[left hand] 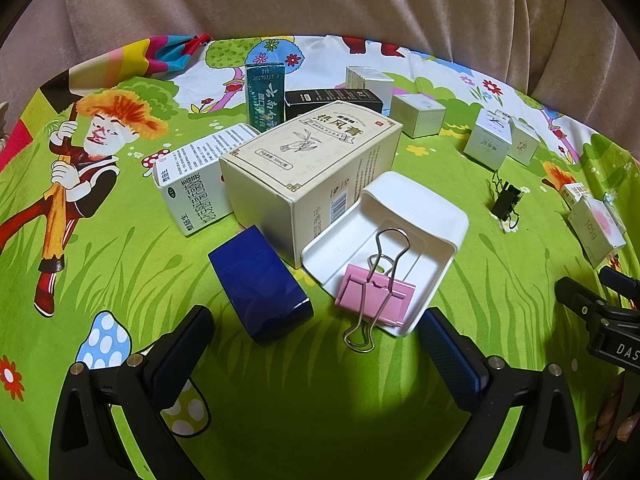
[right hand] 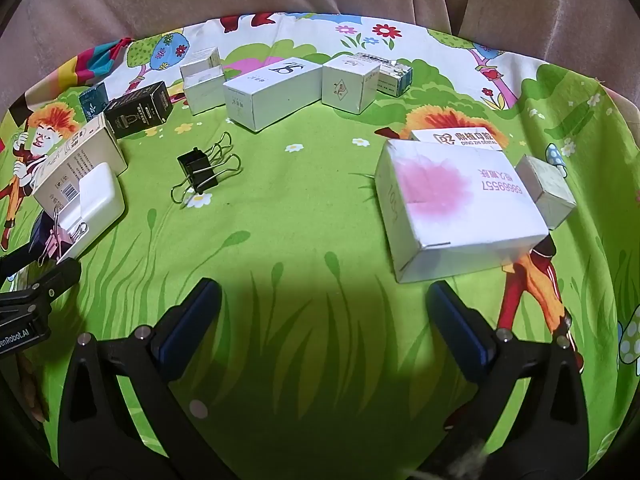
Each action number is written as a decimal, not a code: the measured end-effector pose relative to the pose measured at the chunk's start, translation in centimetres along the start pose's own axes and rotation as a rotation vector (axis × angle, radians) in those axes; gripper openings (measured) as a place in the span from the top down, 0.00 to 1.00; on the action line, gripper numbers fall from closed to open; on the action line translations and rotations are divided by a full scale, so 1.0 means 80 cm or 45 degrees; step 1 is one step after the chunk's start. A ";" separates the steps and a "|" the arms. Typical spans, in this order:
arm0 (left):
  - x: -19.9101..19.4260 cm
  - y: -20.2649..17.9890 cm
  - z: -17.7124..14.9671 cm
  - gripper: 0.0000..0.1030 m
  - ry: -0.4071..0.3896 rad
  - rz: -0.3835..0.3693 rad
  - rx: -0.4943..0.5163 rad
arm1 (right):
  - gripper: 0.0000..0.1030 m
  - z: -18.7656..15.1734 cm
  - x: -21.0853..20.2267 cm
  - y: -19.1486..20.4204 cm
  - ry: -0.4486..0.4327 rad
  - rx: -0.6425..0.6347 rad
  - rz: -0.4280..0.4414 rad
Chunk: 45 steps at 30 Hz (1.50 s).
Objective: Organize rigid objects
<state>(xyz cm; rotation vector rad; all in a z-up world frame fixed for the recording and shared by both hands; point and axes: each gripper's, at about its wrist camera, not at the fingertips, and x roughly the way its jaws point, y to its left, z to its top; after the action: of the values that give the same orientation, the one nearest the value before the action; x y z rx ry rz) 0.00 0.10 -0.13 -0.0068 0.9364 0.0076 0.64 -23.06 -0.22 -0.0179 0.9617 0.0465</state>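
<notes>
My left gripper (left hand: 316, 344) is open and empty, just short of a pink binder clip (left hand: 374, 300) that lies on the front lip of a white open tray (left hand: 416, 216). A dark blue box (left hand: 260, 284) lies left of the clip, and a beige box (left hand: 312, 160) stands behind both. My right gripper (right hand: 324, 312) is open and empty above bare cloth. A black binder clip (right hand: 198, 170) lies ahead to its left, also in the left wrist view (left hand: 506, 200). A white box with a pink blot (right hand: 456, 204) lies ahead to its right.
A cartoon-print green cloth (right hand: 304, 208) covers the surface. Several small boxes stand along the far side: white ones (right hand: 276, 90), a black one (right hand: 138, 110), a teal one (left hand: 266, 94). A white medicine box (left hand: 196, 180) leans left of the beige box. A beige sofa back (left hand: 320, 0) rises behind.
</notes>
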 end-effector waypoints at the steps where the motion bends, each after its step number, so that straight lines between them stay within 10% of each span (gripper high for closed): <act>1: -0.001 -0.001 0.000 0.00 0.000 0.000 0.001 | 0.00 0.000 0.000 0.000 -0.003 -0.001 -0.001; 5: -0.006 0.003 -0.003 0.00 0.033 -0.018 -0.003 | 0.00 0.000 0.000 0.000 -0.005 -0.002 -0.003; 10: -0.027 0.052 -0.010 0.00 -0.063 -0.229 -0.419 | 0.00 0.000 -0.001 0.001 -0.005 -0.001 -0.001; 16: -0.013 0.047 0.015 0.00 -0.056 -0.154 -0.528 | 0.00 0.000 0.000 0.000 -0.002 0.000 0.000; 26: -0.021 0.068 -0.013 0.03 -0.096 0.129 -0.373 | 0.00 0.000 -0.001 0.000 -0.002 -0.001 0.001; 36: -0.069 0.148 -0.078 0.03 -0.079 0.012 -0.178 | 0.00 -0.010 -0.011 0.007 0.009 0.010 0.013; 41: -0.081 0.136 -0.088 0.03 -0.112 0.018 -0.100 | 0.00 -0.033 -0.039 0.091 0.005 -0.152 0.319; 45: -0.080 0.121 -0.086 0.03 -0.096 -0.019 -0.033 | 0.00 -0.016 -0.023 0.134 0.048 -0.143 0.267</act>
<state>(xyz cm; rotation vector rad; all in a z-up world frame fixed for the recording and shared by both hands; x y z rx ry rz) -9.41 9.73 0.95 -0.0372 0.8607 0.0059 -1.93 -12.49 0.62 -0.0217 0.9951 0.2946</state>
